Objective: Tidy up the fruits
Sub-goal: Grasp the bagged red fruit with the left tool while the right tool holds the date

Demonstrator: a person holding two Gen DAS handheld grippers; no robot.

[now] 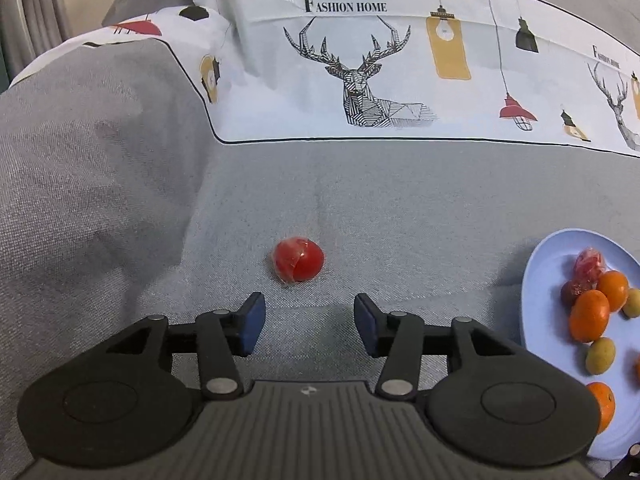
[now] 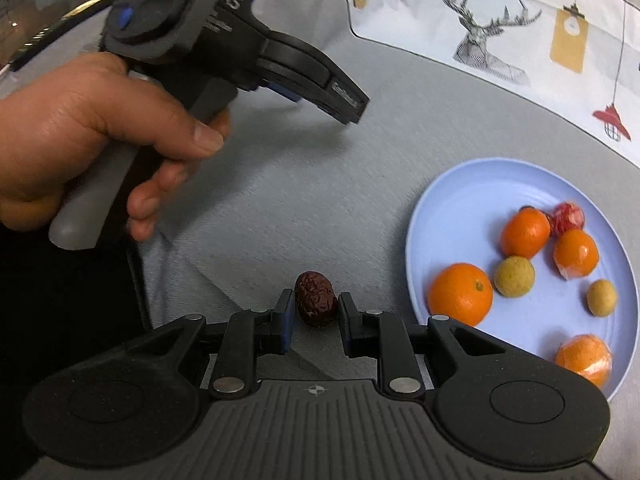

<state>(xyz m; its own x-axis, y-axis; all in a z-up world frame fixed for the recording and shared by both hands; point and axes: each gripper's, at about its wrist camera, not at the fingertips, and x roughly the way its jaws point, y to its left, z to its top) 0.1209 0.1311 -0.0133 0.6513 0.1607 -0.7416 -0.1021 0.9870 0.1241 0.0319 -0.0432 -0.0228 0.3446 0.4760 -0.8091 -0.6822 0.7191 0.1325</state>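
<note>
My left tool (image 1: pixel 310 322) hangs spread and empty over the grey cloth of the worktop (image 1: pixel 400 208), its blue pads well apart. At twelve o'clock from it, near but not touching, lies a small red tomato (image 1: pixel 299 260) in a crinkled clear wrap. I judge it light, soft-skinned and slippery in that film, so I would take it across its widest middle with a gentle squeeze, letting the pads meet fruit and not just loose wrap.

My right tool (image 2: pixel 313 312) has its pads narrowed around a dried red date (image 2: pixel 315 299). The left pad looks to touch it; the right one sits just beside it, and I cannot tell whether it has closed fully. The date is wrinkled, light and fairly firm, so its rough skin should grip well across the short axis.

At two o'clock of that tool sits the blue plate (image 2: pixel 448 200), already holding oranges (image 2: pixel 461 294), two small yellowish fruits (image 2: pixel 515 276) and a wrapped red one (image 2: pixel 568 216).
</note>
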